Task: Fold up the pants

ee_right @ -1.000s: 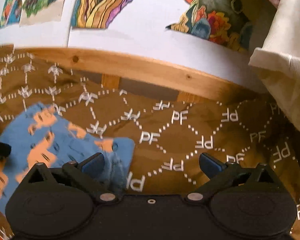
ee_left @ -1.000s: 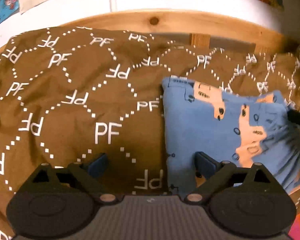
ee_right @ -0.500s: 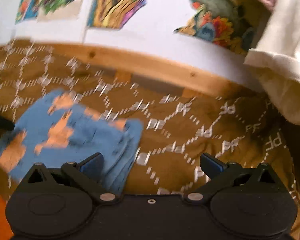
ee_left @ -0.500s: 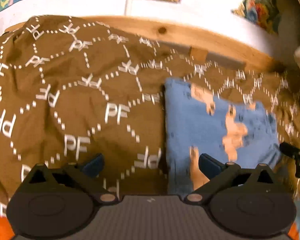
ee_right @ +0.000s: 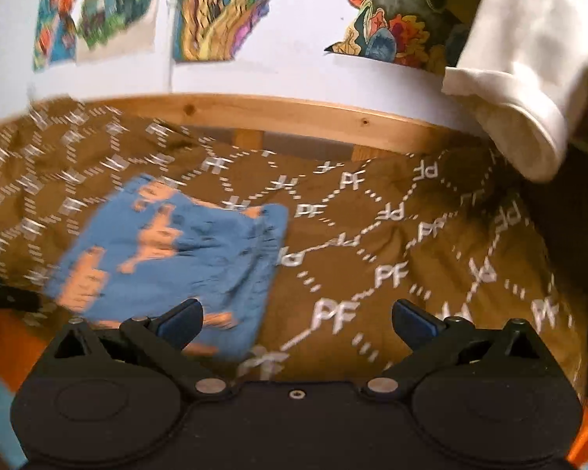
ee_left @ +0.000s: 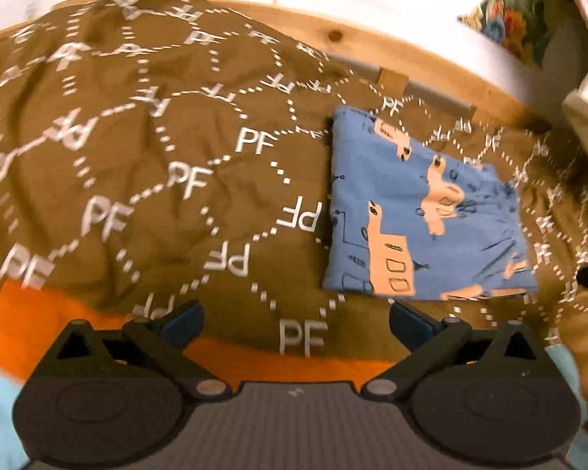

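Note:
The blue pants (ee_left: 423, 215) with orange truck prints lie folded into a flat rectangle on the brown bedspread (ee_left: 145, 164). They also show in the right wrist view (ee_right: 168, 250), left of centre. My left gripper (ee_left: 294, 319) is open and empty, held back from the pants' near left corner. My right gripper (ee_right: 296, 319) is open and empty, with its left finger over the pants' near right corner in the picture. The tip of the other gripper shows at the edge of each view.
A wooden bed rail (ee_right: 294, 117) runs along the far side below a white wall with colourful posters (ee_right: 211, 11). A cream cloth (ee_right: 529, 90) hangs at the right. An orange sheet (ee_left: 31, 313) shows at the bedspread's near edge.
Both grippers have pulled back and up from the folded pants. The pants now lie farther ahead in both views, and the orange sheet edge has come into sight.

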Available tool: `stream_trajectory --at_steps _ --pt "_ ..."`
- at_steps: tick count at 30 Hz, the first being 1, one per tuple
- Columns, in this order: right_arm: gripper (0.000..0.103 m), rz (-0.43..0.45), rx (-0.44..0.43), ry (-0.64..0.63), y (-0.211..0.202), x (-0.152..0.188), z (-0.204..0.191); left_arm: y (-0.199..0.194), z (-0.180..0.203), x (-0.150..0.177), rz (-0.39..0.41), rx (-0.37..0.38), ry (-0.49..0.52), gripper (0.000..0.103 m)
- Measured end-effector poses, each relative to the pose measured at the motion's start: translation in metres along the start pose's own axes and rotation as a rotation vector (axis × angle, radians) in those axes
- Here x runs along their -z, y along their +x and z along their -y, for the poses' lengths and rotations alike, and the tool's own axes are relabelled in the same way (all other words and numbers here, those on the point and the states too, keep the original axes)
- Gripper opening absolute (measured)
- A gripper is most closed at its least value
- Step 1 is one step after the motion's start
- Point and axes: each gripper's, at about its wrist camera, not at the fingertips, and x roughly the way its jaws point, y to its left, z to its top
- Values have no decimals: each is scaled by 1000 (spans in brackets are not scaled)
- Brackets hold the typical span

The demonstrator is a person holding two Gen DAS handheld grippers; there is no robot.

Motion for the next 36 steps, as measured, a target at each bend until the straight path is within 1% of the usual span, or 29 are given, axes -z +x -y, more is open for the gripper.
stream_trajectory --at_steps 2,4,9,13,15,18,20,24,26,30,36 --pt "102 0 -32 55 -19 6 -4 -14 -4 7 13 -1 -34 103" --pt "102 -11 -57 99 -35 13 -7 -26 -5 15 34 -14 -45 103" --pt "102 -18 -97 92 -60 29 -24 -48 -7 34 103 -49 -53 103" --pt "102 0 -148 101 -72 42 -33 -55 -7 45 134 -19 -30 103" --pt "102 17 -160 108 -77 47 -37 -57 -6 47 137 -27 -6 103" --pt "102 45 -149 122 -84 54 -38 -60 -4 51 166 -40 29 103" --pt "102 45 -139 130 -85 58 -38 -63 -1 53 181 -45 61 103" --pt "102 6 -131 149 -81 64 -33 -66 6 58 202 -45 117 103" --pt "102 1 -116 158 -79 65 -30 -67 9 60 209 -45 138 103" --pt "102 -6 -93 181 -76 67 -26 -68 12 63 207 -47 159 103" --pt "102 -12 -74 180 -77 71 -25 -68 10 68 195 -53 161 103"
